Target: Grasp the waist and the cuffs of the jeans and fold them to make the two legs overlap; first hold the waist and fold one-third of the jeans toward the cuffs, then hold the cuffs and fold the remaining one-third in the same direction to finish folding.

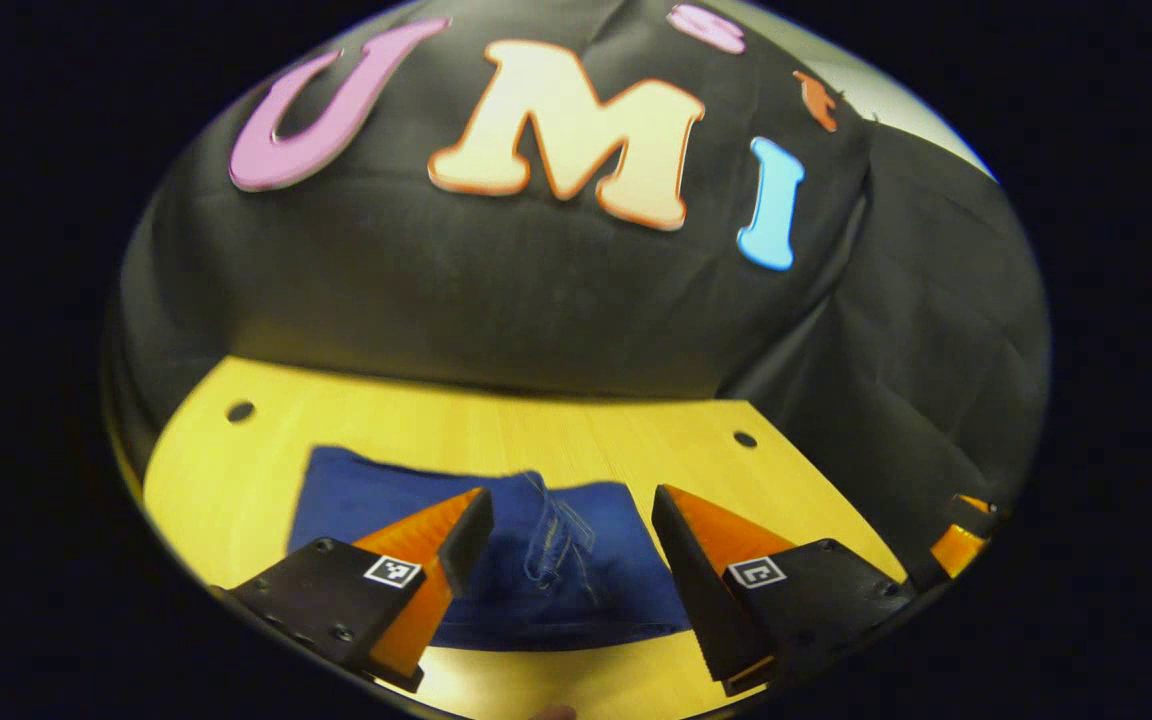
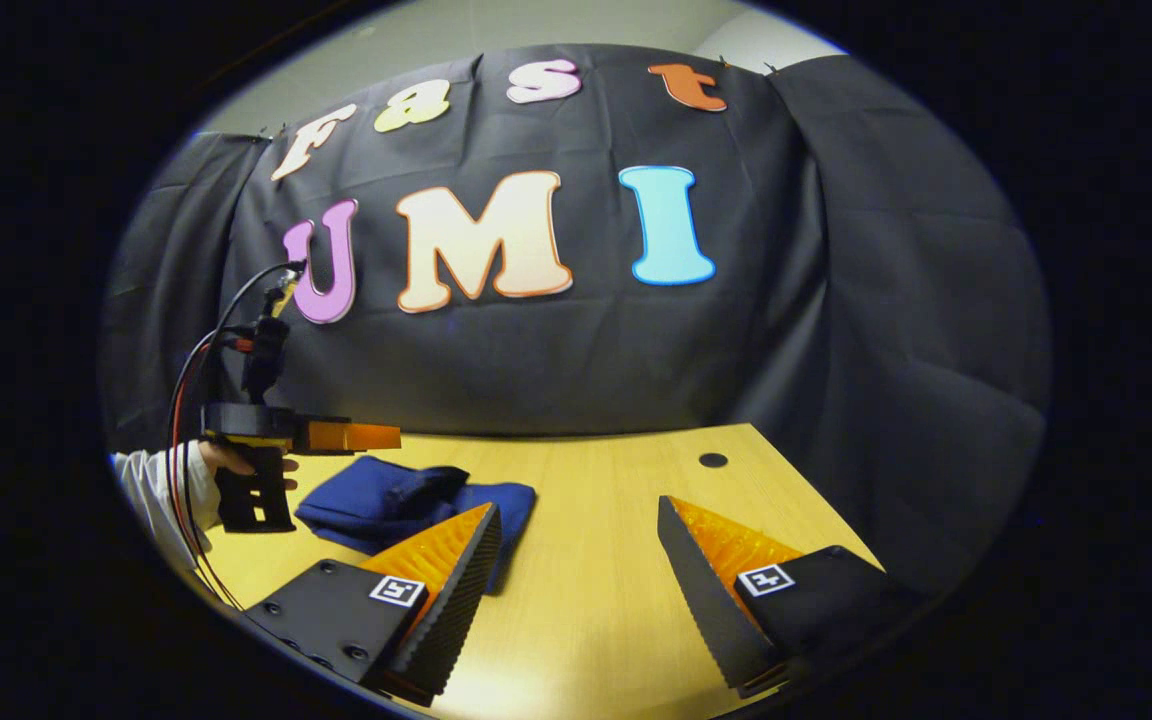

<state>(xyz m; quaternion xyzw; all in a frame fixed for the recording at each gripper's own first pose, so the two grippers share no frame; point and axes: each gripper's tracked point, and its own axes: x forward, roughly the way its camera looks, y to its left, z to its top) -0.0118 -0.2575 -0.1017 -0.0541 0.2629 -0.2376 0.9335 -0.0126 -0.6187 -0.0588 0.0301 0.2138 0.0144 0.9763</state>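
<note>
Jeans lie folded under the wide-open, empty left gripper.

Both views face the wall, sharing jeans and table

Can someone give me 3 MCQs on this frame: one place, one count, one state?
1. Where do the jeans lie?
A on the table
B on the floor
C over a chair

2. How many round holes does the tabletop show in the left gripper view?
A none
B two
C five

3. The right gripper is:
A shut on the jeans
B shut on a cable
C open

Key: 1 A, the denim rests on the wood; 2 B, one toward each far corner; 3 C, its fingers stand apart over bare wood.
</note>
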